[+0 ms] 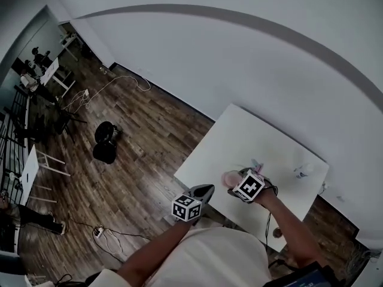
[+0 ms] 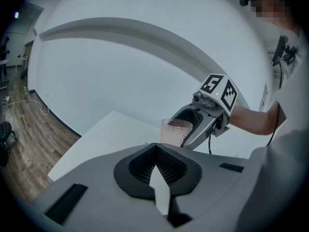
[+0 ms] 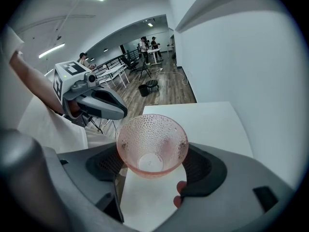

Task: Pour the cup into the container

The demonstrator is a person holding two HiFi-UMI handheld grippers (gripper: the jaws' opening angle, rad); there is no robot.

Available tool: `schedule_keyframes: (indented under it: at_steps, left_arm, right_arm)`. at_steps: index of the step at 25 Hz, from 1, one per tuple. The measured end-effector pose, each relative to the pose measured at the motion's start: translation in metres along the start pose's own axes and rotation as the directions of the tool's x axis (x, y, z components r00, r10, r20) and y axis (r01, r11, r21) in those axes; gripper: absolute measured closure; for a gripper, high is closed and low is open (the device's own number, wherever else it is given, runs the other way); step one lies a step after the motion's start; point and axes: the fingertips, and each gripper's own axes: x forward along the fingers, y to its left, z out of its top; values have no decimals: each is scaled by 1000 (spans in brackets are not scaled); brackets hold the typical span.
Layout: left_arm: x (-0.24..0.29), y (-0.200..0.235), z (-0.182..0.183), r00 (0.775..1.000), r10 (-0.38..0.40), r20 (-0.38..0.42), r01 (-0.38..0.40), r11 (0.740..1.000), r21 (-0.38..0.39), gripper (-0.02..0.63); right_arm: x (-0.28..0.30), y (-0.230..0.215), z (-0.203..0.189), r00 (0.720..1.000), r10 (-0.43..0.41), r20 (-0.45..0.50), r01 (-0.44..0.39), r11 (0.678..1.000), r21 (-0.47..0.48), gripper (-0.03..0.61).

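Carry step: right gripper clamped on dimpled pink translucent cup, upright over white table — left gripper pressed together, empty. Next, likely: find container, then tilt.

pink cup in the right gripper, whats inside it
The pink cup, clamped in the right gripper, looks empty: its bare round bottom shows, with no liquid or pieces. Whatever lies directly under the cup is covered by it.
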Motion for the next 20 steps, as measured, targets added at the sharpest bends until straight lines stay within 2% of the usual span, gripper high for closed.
schedule_keyframes:
  at_steps: [20]
  left_arm:
    - [2,-5,7,999,40,16,-41,999,32,603]
  right_arm:
    - [-17,-4,-8,994,-66,90,68,997,-20,209]
